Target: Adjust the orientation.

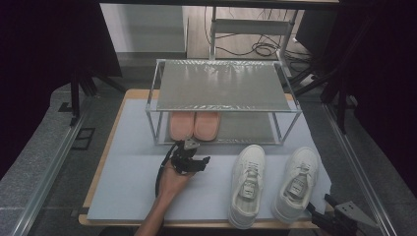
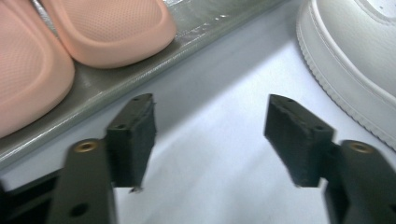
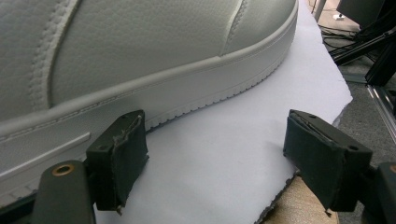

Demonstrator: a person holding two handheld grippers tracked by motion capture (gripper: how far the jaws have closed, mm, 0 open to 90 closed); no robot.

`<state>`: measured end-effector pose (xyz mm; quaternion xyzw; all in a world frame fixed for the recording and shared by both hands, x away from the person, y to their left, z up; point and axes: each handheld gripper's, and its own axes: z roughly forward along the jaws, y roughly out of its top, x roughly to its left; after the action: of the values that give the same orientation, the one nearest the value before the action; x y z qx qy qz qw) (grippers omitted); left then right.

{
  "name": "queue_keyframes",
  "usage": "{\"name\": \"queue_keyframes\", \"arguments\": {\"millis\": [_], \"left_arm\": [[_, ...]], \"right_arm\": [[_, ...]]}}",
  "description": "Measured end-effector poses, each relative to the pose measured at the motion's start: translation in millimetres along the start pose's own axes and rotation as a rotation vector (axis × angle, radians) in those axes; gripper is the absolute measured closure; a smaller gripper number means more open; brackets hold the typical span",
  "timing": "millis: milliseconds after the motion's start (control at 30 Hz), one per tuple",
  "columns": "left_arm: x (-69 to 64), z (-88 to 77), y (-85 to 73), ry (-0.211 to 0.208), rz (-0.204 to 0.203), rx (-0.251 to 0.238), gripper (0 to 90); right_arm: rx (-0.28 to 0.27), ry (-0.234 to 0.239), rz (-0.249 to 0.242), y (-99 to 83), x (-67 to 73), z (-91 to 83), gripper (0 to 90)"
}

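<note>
On the left part of the table, the person's left hand [image 1: 172, 179] held the left gripper [image 1: 189, 147] just in front of the metal rack [image 1: 223, 105]. Its jaws stood wide apart with nothing between them; only the white sheet [image 1: 128, 172] showed in the gap. The two pink slippers [image 1: 194, 125] lay side by side, touching, on the lower shelf [image 2: 196, 28] of the rack, just beyond the jaws. In the left gripper view, the nearer slipper [image 2: 105, 28] rested near the shelf's front edge, apart from the jaws.

Further right, the pair of white sneakers [image 1: 273, 184] lay on the sheet in front of the rack, toes pointing toward it.

At the far right, near the table's front corner, the right gripper [image 1: 327, 209] was just beside the right sneaker [image 1: 297, 182]. Its jaws were also open and empty; one jaw stood very close to the sneaker's sole [image 3: 187, 98], but I could not tell if it touched.
</note>
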<state>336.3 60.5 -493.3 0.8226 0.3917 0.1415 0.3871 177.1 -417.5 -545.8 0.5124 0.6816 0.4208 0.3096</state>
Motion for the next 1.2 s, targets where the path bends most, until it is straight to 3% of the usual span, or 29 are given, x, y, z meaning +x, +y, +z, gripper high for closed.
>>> {"name": "queue_keyframes", "arguments": {"millis": [300, 567, 867, 1200], "left_arm": [[-2.6, -26.7, -11.7, -0.019, 0.008, -0.001, 15.9], [-1.9, -50.3, -29.8, -0.050, -0.002, -0.006, 12.8], [-3.2, -66.8, -53.9, -0.031, 0.000, 0.012, 12.1], [-0.7, -67.8, -79.5, 0.010, 0.004, 0.069, 12.1]], "right_arm": [[0.001, -0.001, 0.001, -0.2, 0.1, -0.2, 21.3], [-0.001, -0.002, 0.003, -0.3, 0.2, -0.2, 21.2], [0.000, -0.002, 0.001, -0.1, 0.2, -0.2, 21.2], [0.017, 0.003, 0.006, 1.9, 0.3, -0.4, 21.2]]}}
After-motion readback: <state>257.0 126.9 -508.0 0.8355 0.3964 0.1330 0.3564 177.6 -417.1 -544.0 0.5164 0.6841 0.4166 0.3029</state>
